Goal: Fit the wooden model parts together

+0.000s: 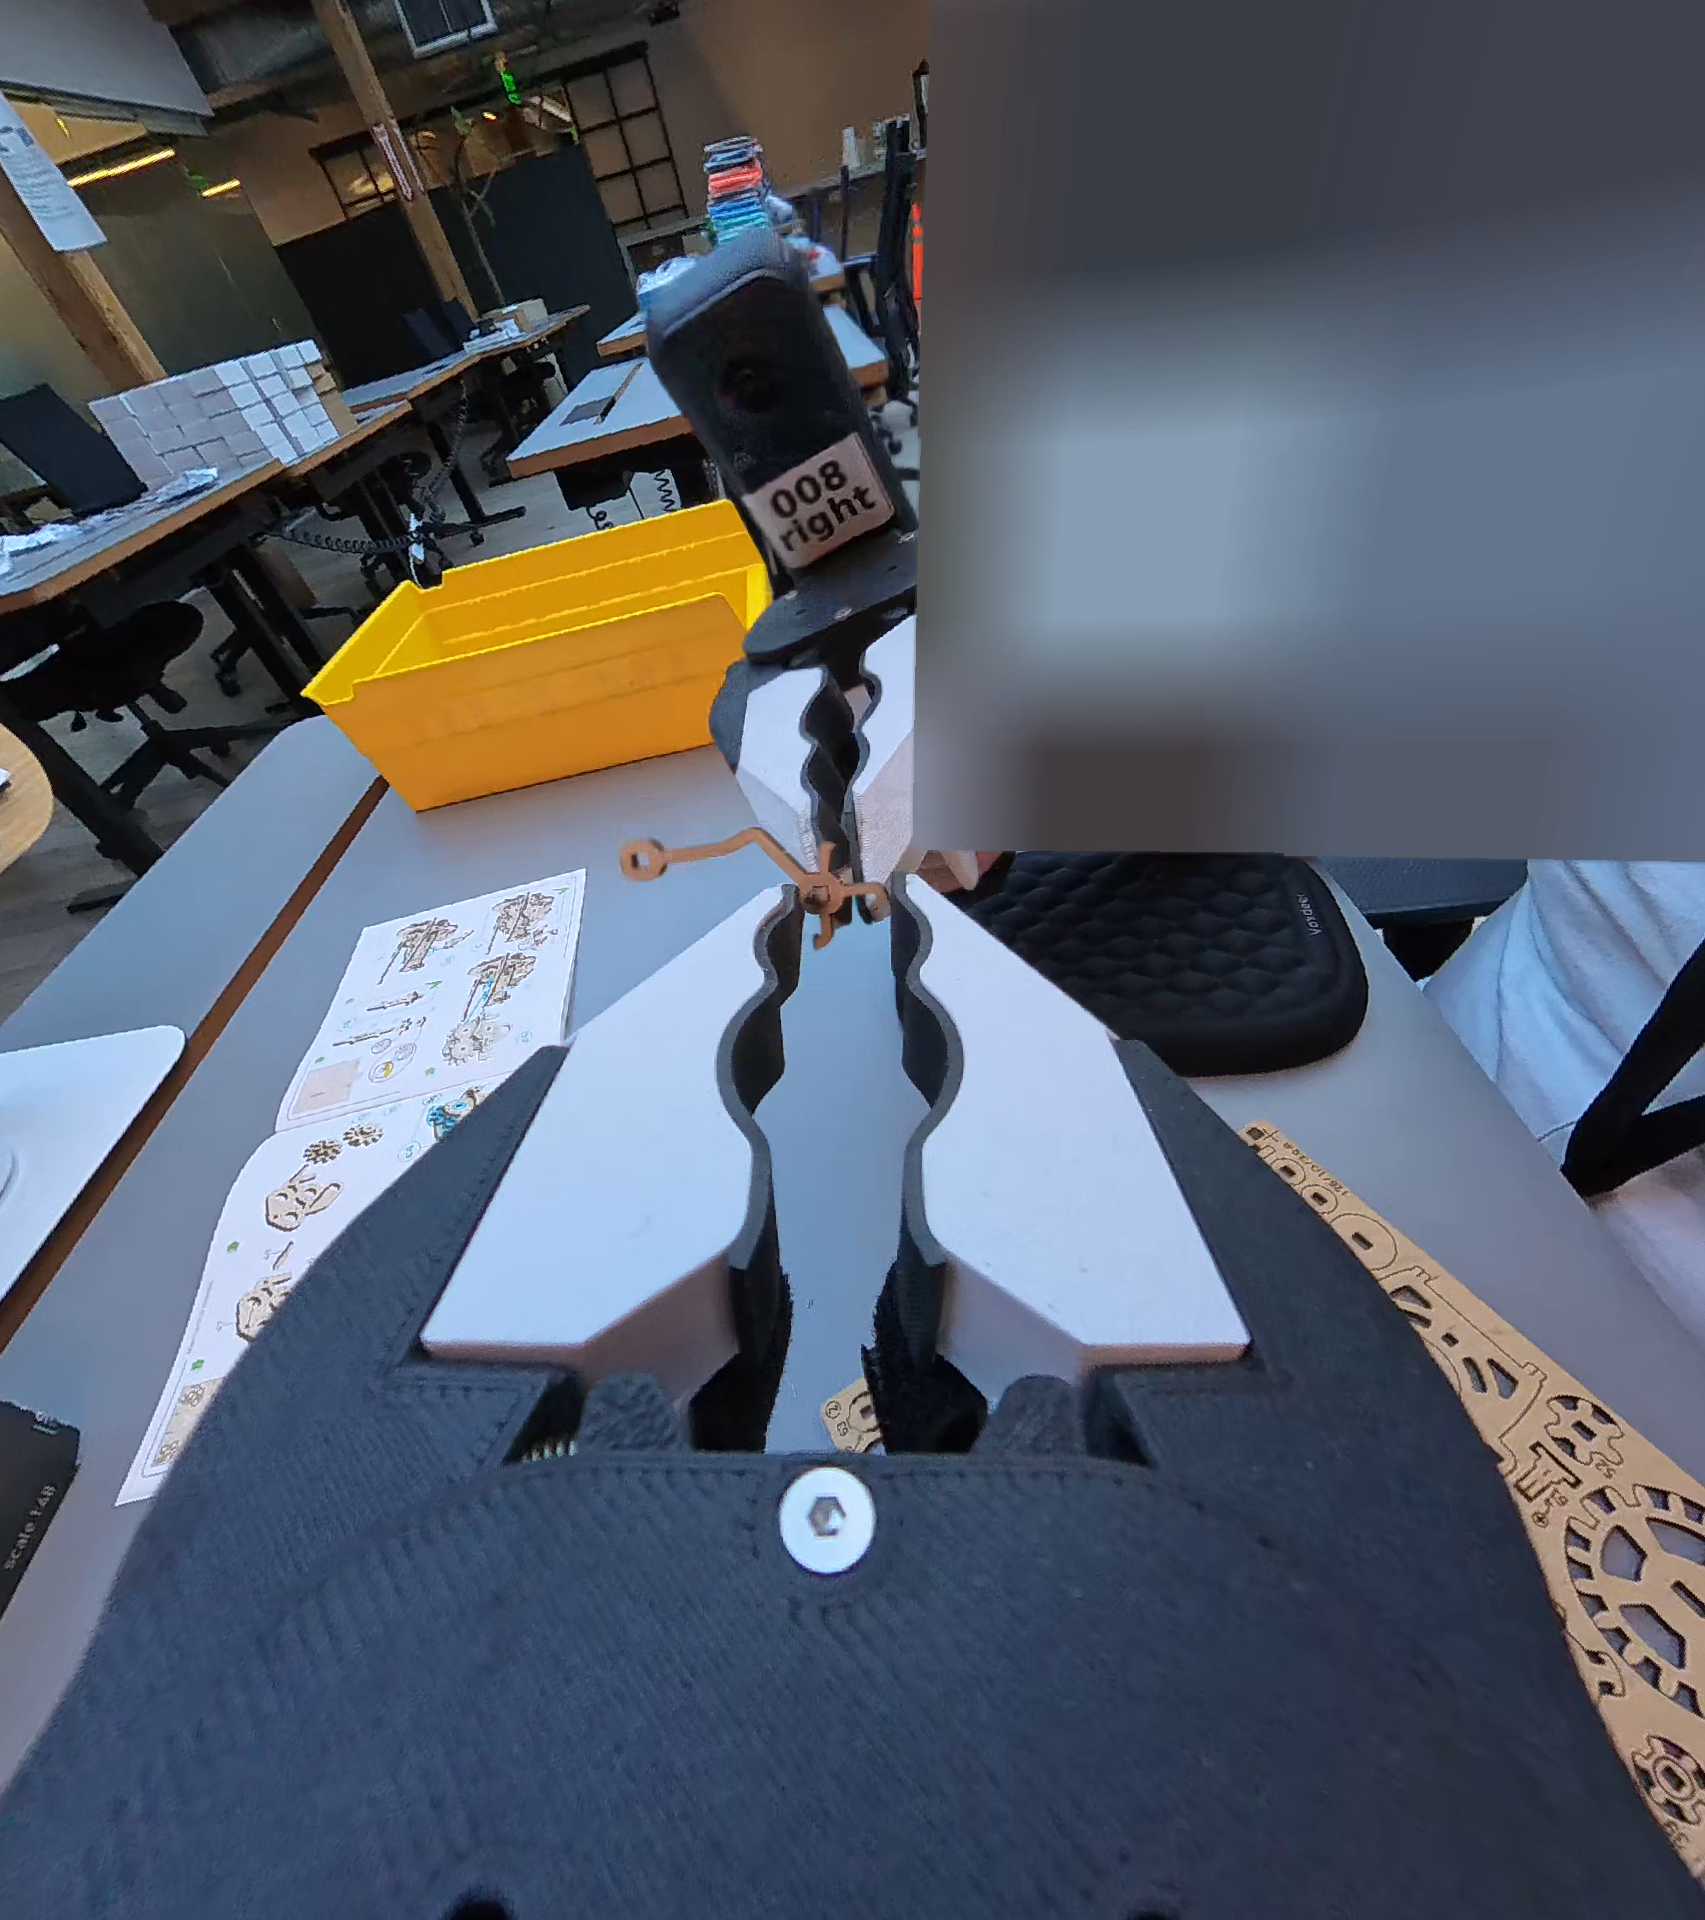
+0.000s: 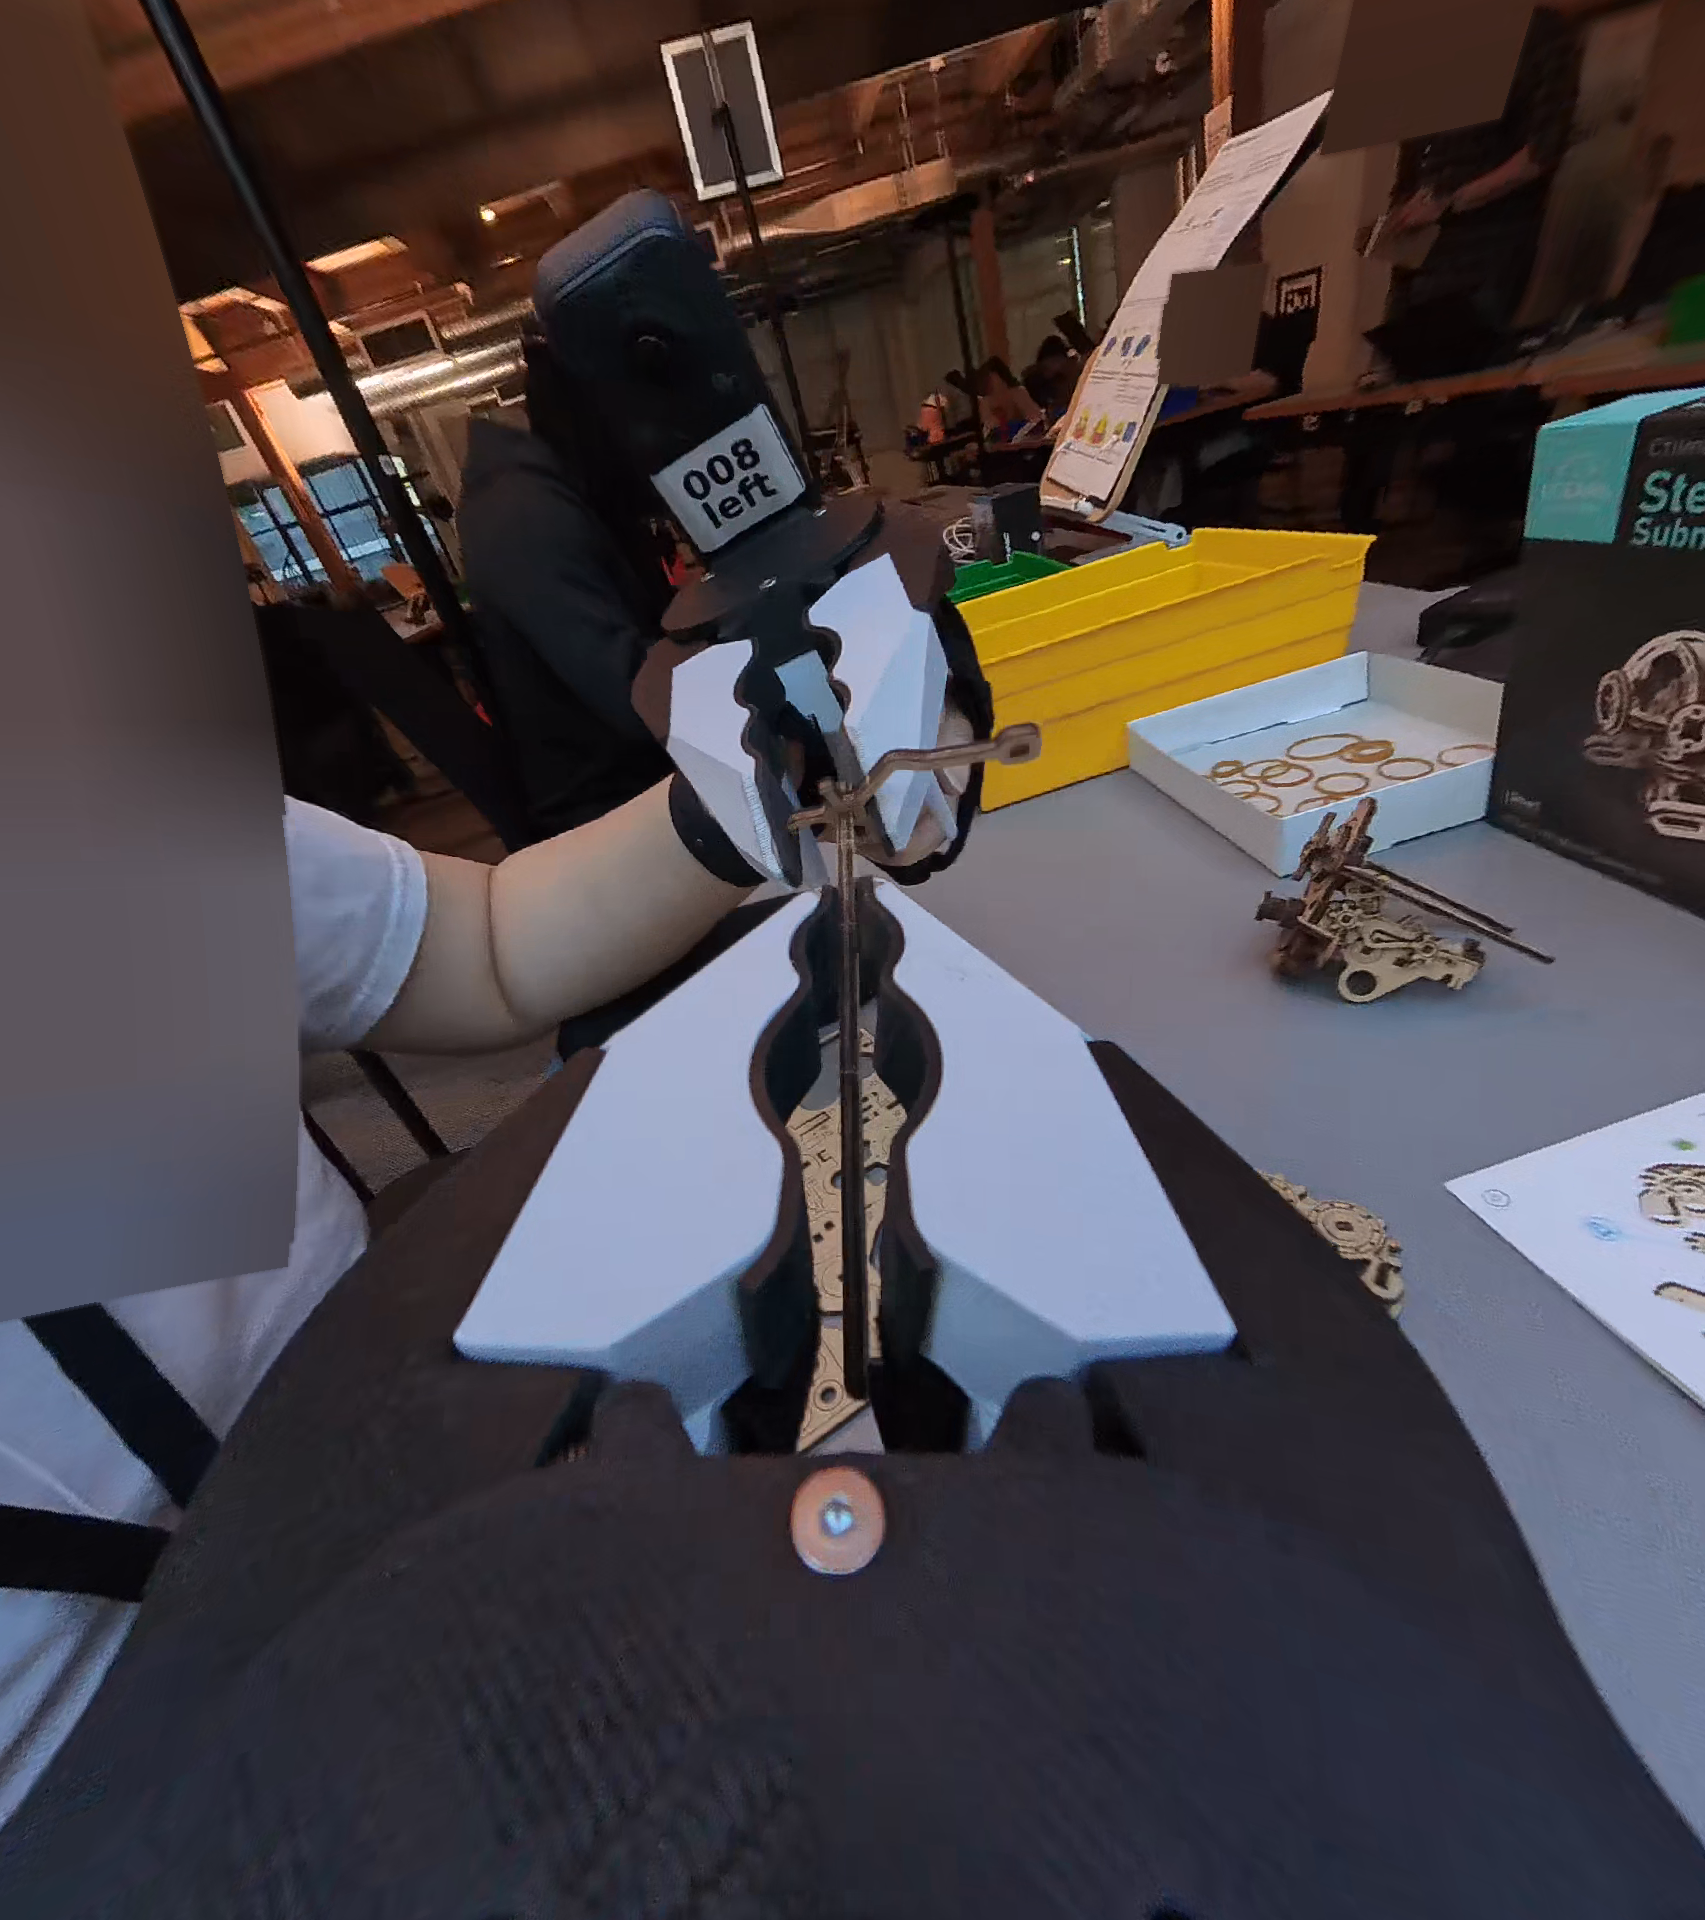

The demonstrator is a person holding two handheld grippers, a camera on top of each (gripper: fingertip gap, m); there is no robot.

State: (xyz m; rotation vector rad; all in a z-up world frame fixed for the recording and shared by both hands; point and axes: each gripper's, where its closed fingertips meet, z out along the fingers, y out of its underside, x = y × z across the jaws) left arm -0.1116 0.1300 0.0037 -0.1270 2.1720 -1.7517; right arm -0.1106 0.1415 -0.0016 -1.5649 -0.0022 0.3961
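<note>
At frame centre above the counter point(image 1: 536, 831), the left gripper point(image 1: 832, 899) and right gripper point(image 2: 848, 894) meet tip to tip, jaws clenched on a small wooden crank piece point(image 1: 723, 862) and a thin rod point(image 2: 850, 1091).

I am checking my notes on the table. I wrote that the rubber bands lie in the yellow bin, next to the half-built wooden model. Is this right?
Not quite. The right wrist view shows the rubber bands lying in the shallow white tray, not in the yellow bin, which stands behind that tray. The rest holds: the half-built wooden model lies on the table next to the tray.
</note>
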